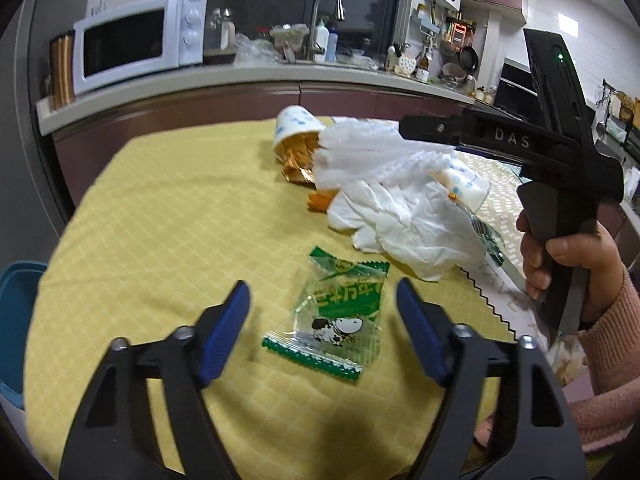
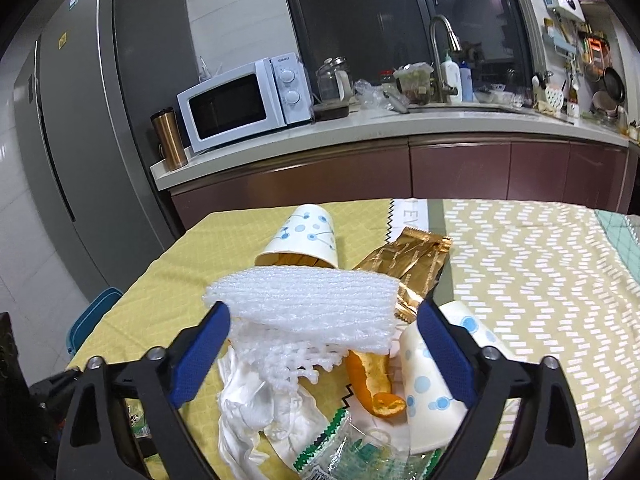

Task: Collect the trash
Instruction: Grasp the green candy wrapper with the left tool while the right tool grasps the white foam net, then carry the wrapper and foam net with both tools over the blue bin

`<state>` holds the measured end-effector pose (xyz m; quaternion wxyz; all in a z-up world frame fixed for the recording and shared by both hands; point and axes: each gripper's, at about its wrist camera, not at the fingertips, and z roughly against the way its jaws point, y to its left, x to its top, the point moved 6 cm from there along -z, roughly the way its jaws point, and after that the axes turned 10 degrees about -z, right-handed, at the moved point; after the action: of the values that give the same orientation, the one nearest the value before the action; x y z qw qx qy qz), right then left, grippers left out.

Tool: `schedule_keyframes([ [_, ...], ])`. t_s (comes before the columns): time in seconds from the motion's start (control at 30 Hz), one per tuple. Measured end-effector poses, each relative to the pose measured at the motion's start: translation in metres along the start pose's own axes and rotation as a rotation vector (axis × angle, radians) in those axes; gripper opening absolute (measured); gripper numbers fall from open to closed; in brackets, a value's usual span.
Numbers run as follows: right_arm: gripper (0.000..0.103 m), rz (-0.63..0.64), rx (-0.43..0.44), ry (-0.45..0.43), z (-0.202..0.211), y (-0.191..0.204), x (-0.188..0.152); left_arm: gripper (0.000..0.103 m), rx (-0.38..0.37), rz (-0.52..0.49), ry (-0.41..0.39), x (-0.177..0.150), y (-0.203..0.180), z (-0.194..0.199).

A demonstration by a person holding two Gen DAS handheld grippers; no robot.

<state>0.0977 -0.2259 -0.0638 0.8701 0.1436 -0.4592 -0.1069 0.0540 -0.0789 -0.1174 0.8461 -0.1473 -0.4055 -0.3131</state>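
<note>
A green snack wrapper (image 1: 336,320) with a cartoon dog lies flat on the yellow tablecloth (image 1: 160,220). My left gripper (image 1: 322,292) stands open around it, blue pads clear of it on both sides. My right gripper (image 2: 324,308) is open over a trash pile, with a white foam net (image 2: 308,300) between its fingers; the left pad is at the net's edge and the right pad is apart from it. Under the net lie crumpled white tissue (image 2: 256,396), orange peel (image 2: 372,380), a dotted paper cup (image 2: 428,392), a gold wrapper (image 2: 408,264) and a second tipped cup (image 2: 304,240).
A blue bin (image 1: 16,312) sits low beside the table's left edge. A hand (image 1: 560,256) in a pink sleeve holds the right tool's handle. Behind the table runs a kitchen counter with a white microwave (image 2: 244,104); a grey fridge (image 2: 100,120) stands at left.
</note>
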Motion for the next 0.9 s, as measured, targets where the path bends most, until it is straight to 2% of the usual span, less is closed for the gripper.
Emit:
schedule_keyframes([
  [0.07,0.077,-0.003,0.011,0.008,-0.001,0.0,0.0,0.054,-0.025,0.016,0.014,-0.001,0.001,-0.005],
  [0.13,0.07,-0.007,0.018,0.014,-0.002,0.0,-0.001,0.049,-0.034,0.027,0.019,-0.002,0.002,-0.007],
  [0.17,0.067,-0.011,0.023,0.014,-0.001,-0.001,-0.001,0.043,-0.034,0.033,0.017,-0.001,0.004,-0.008],
  [0.3,0.05,-0.015,0.049,0.017,0.0,0.0,-0.002,0.033,-0.041,0.043,-0.004,0.001,0.005,-0.004],
  [0.33,0.047,-0.012,0.052,0.018,0.0,0.001,-0.002,0.026,-0.047,0.041,-0.011,0.002,0.005,-0.003],
  [0.5,0.02,0.007,0.093,0.013,0.003,0.01,0.0,0.017,-0.038,0.039,-0.028,0.006,0.005,0.007],
  [0.67,0.011,0.042,0.123,-0.011,0.012,0.024,0.003,0.01,-0.03,0.057,-0.042,0.007,0.013,0.015],
  [0.9,0.011,0.068,0.159,-0.046,0.025,0.042,0.012,0.008,-0.009,0.087,-0.07,0.004,0.031,0.033],
])
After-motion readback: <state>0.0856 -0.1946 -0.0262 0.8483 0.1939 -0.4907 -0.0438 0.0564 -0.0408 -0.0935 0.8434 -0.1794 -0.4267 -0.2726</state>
